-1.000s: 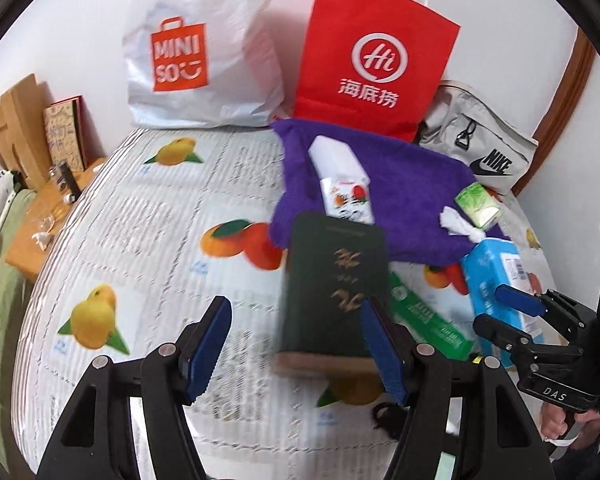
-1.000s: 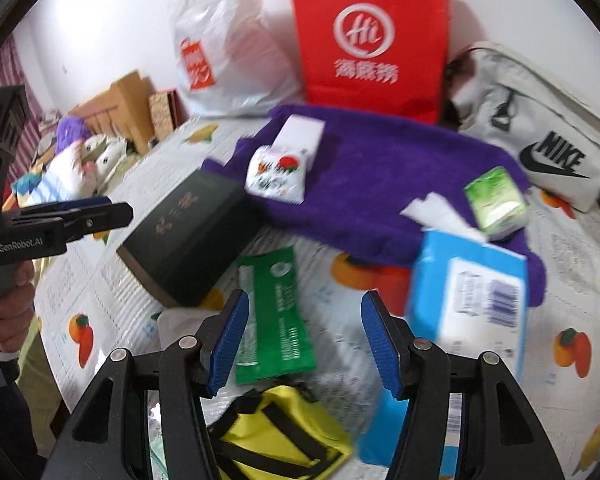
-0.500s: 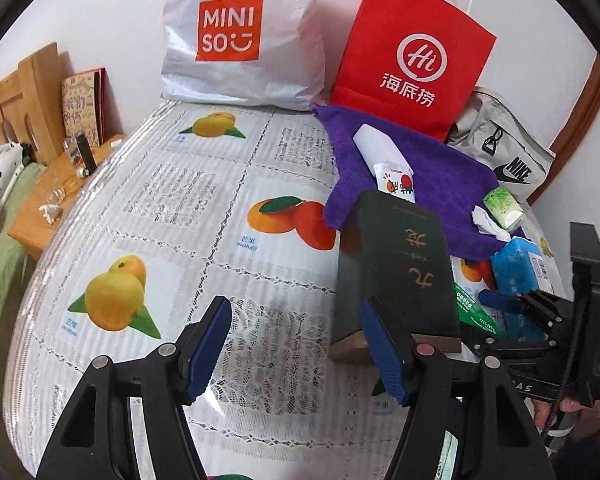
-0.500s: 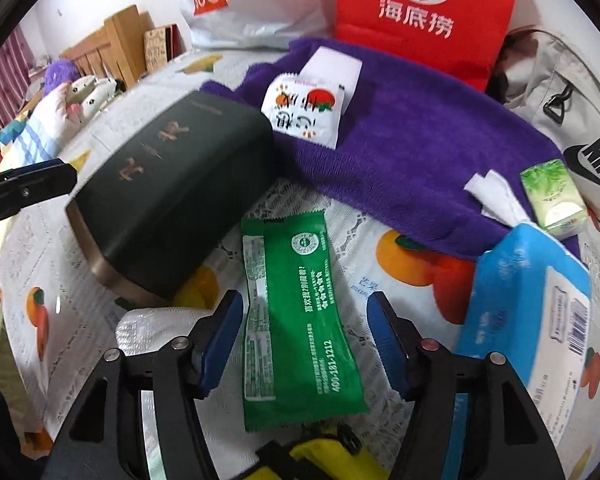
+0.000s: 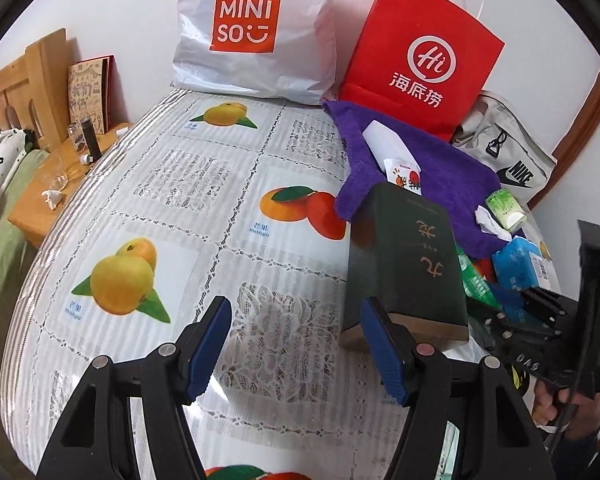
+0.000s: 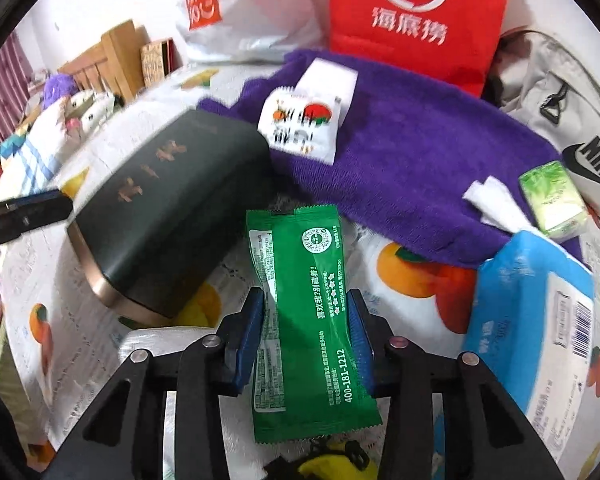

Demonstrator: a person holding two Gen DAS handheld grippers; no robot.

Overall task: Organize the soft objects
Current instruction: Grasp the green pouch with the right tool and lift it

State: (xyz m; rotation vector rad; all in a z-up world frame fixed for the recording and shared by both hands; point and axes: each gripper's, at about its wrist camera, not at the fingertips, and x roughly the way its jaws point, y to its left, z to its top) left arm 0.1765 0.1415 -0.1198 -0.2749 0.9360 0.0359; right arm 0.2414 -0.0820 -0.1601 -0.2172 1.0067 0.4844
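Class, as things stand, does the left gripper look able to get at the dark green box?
Probably yes: the left gripper has open, empty jaws, and the dark green box lies just beyond its right jaw, with nothing between.

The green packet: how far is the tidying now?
Nothing looks sorted yet. The right gripper has just been closing on the green packet. The left gripper is open over bare tablecloth. The purple towel, blue tissue pack and small green tissue pack remain scattered.
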